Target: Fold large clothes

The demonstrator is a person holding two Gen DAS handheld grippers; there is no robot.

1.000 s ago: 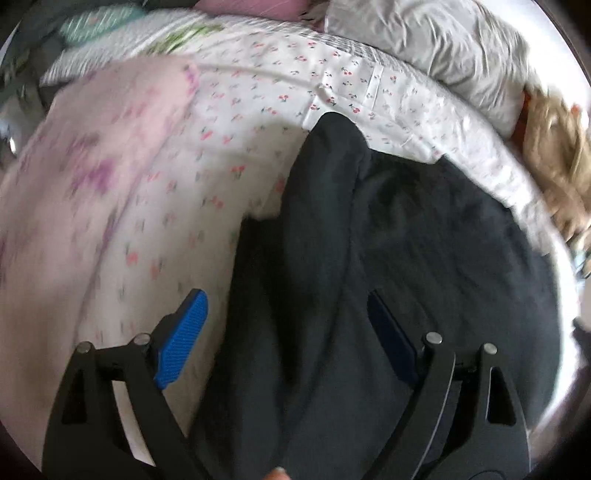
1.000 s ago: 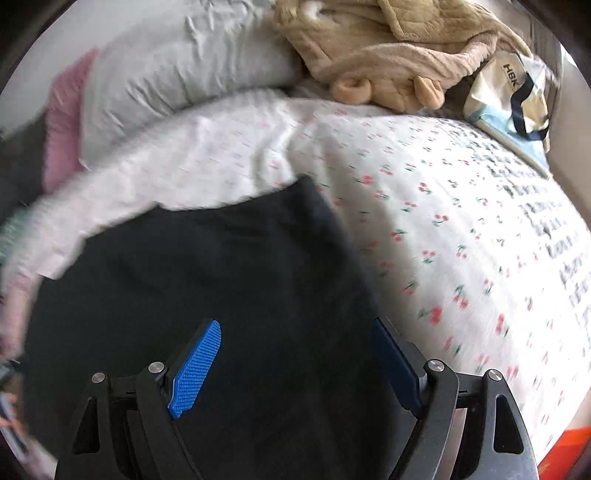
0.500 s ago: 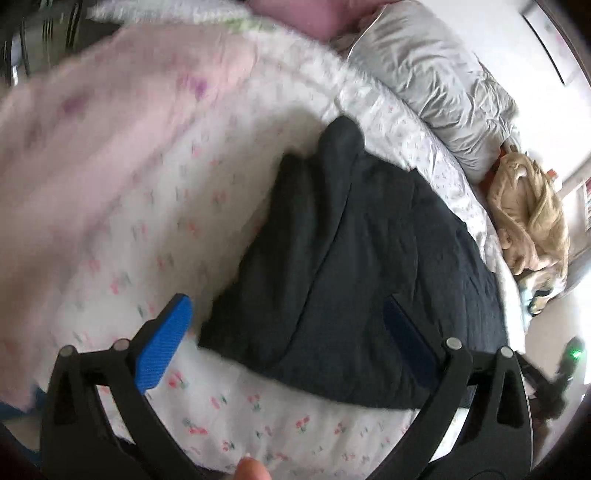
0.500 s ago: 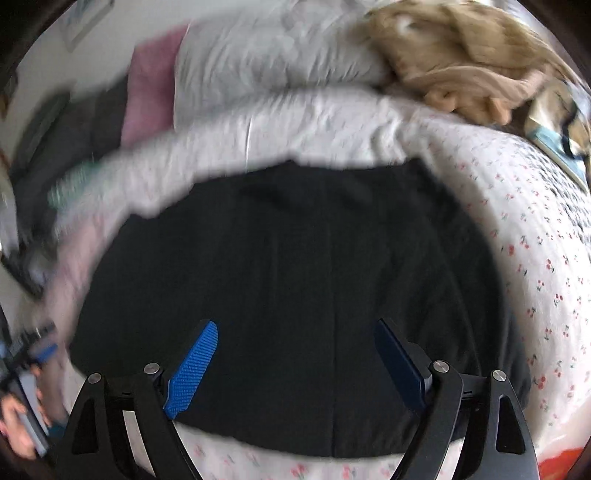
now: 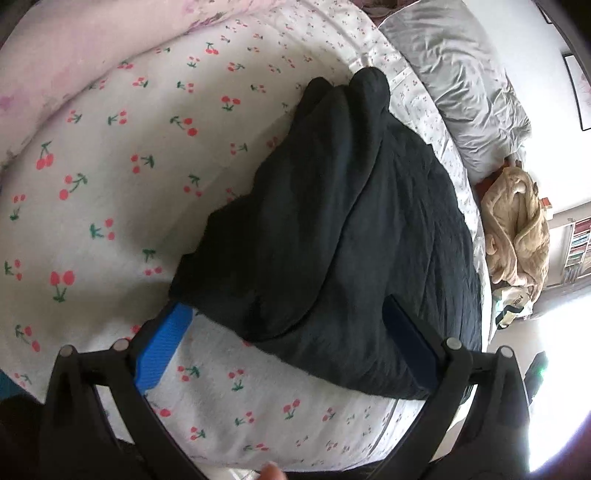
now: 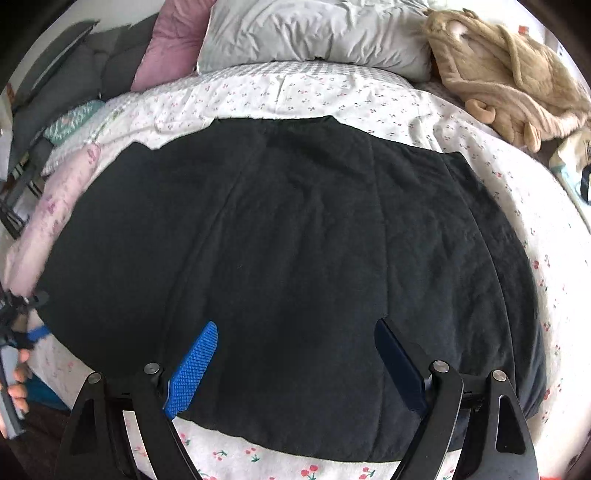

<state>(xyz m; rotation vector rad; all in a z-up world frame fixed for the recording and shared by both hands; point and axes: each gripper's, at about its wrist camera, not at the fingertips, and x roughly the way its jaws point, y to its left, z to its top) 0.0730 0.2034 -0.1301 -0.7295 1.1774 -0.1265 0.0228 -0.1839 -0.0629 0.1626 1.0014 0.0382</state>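
A large black garment lies spread on a bed with a cherry-print sheet. In the left wrist view the garment shows a sleeve folded over its left side, with its near left corner by my left fingers. My left gripper is open, low at the garment's near left corner, with nothing between its blue pads. My right gripper is open and empty, hovering over the garment's near edge. The left gripper also shows at the far left of the right wrist view.
A grey pillow, a pink pillow and a tan plush blanket lie at the head of the bed. A pink floral blanket lies left of the garment. The bed's near edge runs just below both grippers.
Both grippers have pulled back toward the near edge of the bed, so more of the garment shows. The left gripper has dropped to the garment's near left corner. Both stayed open.
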